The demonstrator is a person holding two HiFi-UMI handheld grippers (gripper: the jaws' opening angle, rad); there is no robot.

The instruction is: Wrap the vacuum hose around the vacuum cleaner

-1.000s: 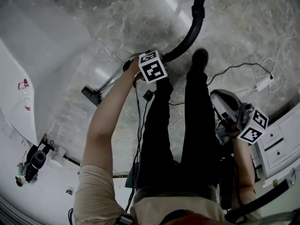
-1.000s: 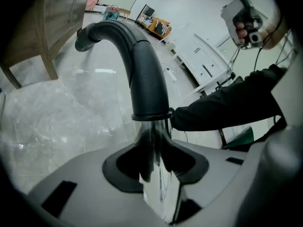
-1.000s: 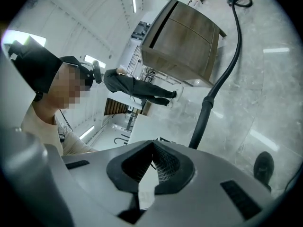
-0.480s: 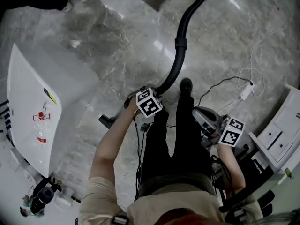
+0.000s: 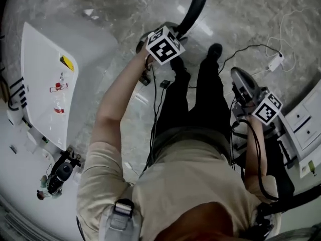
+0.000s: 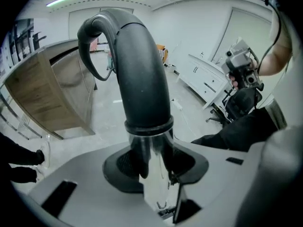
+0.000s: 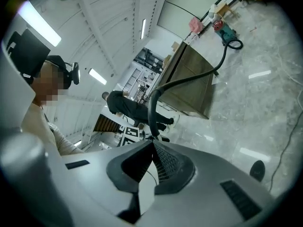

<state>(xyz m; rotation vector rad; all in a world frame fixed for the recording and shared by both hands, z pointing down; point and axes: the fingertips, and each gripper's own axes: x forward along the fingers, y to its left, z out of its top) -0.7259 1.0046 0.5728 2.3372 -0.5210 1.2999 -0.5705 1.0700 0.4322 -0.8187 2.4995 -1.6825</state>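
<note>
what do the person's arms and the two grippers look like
The left gripper and right gripper have grey shells with black textured pads; each carries a white cube of black square markers. Black cables trail from both. The person wears a beige short-sleeved shirt.

Both hands have come up over the last 1 s. The left gripper (image 6: 154,168), clamped on the chrome end of the vacuum hose (image 6: 142,79), has lifted it well off the floor, and the hose now runs steeply up and away from it. The right gripper (image 7: 152,148), jaws together, has risen too, beside the vacuum cleaner (image 5: 242,87). The person has straightened from a bend, so the torso (image 5: 190,185) fills more of the head view.
</note>
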